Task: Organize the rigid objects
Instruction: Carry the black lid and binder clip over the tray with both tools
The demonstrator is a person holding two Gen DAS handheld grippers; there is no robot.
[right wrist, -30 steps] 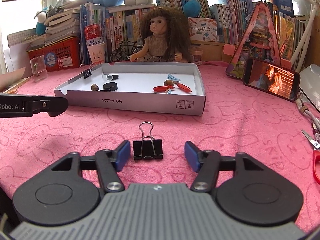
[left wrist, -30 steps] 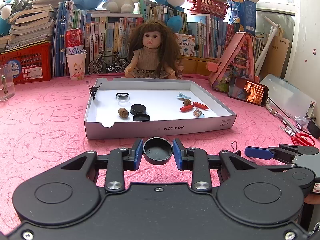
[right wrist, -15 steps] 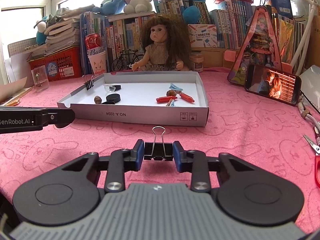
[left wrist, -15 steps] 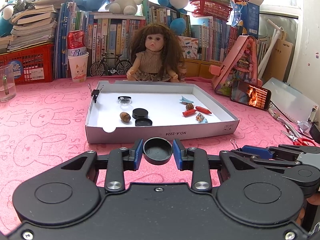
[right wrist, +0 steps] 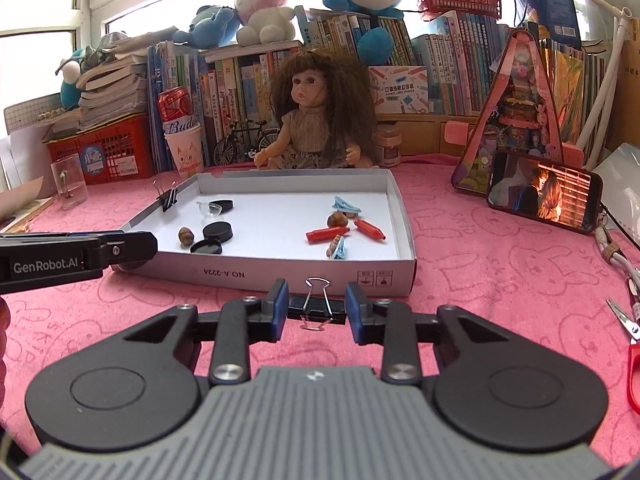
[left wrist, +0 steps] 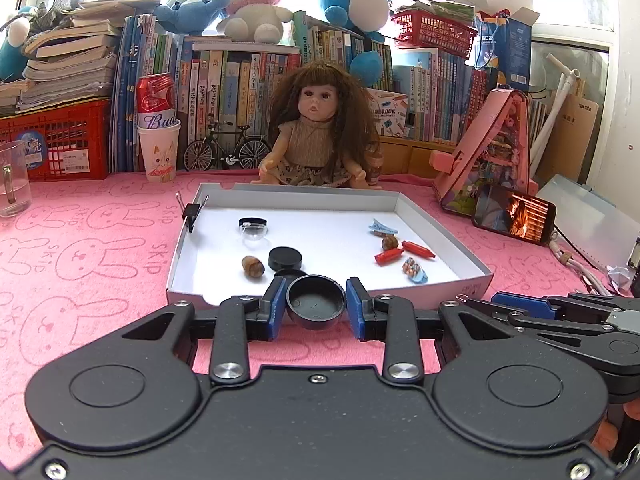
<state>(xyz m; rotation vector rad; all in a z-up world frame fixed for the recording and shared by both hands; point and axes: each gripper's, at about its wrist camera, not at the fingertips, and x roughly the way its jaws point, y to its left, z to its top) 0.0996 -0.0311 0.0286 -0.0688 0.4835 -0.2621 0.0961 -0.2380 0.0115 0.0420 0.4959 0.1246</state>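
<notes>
Both tongs are pinching cargo just short of the cardboard tray's [left wrist: 436,286] near wall: the left gripper [left wrist: 316,307] is clasping a black cap [left wrist: 316,302], the right gripper [right wrist: 316,310] a black binder clip [right wrist: 317,307] lying crosswise.

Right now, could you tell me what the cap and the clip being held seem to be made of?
Black cap: probably moulded plastic, with a dull satin sheen and a hollow inside. Binder clip: looks like black-painted metal, with shiny bare wire handles.
</notes>
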